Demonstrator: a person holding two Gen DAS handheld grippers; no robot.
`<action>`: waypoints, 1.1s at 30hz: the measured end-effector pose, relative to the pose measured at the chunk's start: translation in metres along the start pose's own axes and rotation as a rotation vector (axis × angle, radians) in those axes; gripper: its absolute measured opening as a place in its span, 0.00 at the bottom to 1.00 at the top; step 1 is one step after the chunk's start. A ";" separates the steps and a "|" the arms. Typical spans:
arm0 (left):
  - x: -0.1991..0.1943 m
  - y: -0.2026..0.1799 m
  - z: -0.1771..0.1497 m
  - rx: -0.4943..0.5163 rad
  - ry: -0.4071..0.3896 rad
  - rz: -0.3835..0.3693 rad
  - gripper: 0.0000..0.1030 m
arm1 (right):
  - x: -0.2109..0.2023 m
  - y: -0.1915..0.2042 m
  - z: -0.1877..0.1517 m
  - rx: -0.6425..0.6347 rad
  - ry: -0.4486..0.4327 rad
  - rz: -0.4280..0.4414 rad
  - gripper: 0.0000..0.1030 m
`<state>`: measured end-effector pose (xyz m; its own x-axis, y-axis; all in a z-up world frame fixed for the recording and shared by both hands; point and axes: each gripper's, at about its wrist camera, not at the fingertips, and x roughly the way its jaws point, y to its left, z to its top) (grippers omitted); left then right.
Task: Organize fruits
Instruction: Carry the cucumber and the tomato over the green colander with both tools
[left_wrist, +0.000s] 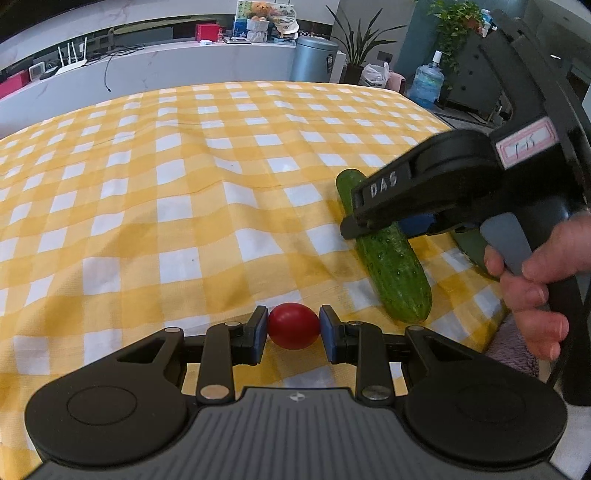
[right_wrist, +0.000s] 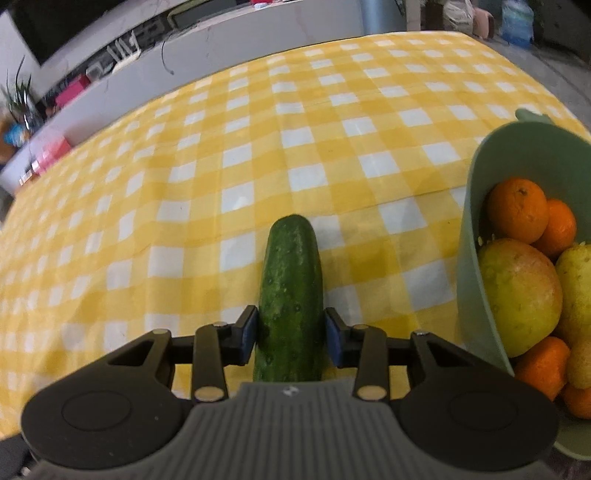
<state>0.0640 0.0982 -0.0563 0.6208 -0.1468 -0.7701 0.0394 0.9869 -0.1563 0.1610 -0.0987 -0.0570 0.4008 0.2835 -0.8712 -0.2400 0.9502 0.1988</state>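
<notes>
While the yellow-and-white checked tablecloth (right_wrist: 295, 110) covers the table, a pale green plastic bowl (right_wrist: 469, 236) of oranges and yellow fruit sits at its right edge. Left of the bowl, the right gripper (right_wrist: 291, 330) has its jaws clamped on a long bumpy green cucumber (right_wrist: 291, 280). The left gripper (left_wrist: 293, 328) has its jaws pressed on a small red tomato (left_wrist: 293, 330).

yellow-and-white checked tablecloth (left_wrist: 184, 192), dark green bumpy cucumber (right_wrist: 291, 295), red tomato (left_wrist: 293, 331), pale green bowl (right_wrist: 471, 236), orange tangerines (right_wrist: 517, 210), yellow-green fruit (right_wrist: 517, 295), black grippers with blue pads (left_wrist: 330, 334), grey trash can (left_wrist: 314, 59)
</notes>
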 end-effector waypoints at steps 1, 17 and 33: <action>-0.001 0.000 0.000 -0.001 -0.002 0.000 0.33 | -0.001 0.002 -0.001 -0.017 0.003 -0.013 0.36; -0.014 0.007 0.003 -0.054 -0.075 0.036 0.33 | -0.004 0.011 -0.008 -0.091 0.014 -0.074 0.35; -0.029 0.027 0.011 -0.251 -0.170 -0.085 0.33 | -0.037 -0.041 0.001 0.215 -0.003 0.406 0.34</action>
<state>0.0555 0.1297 -0.0318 0.7464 -0.1941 -0.6365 -0.0845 0.9211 -0.3800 0.1574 -0.1480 -0.0326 0.3149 0.6388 -0.7020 -0.1895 0.7670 0.6130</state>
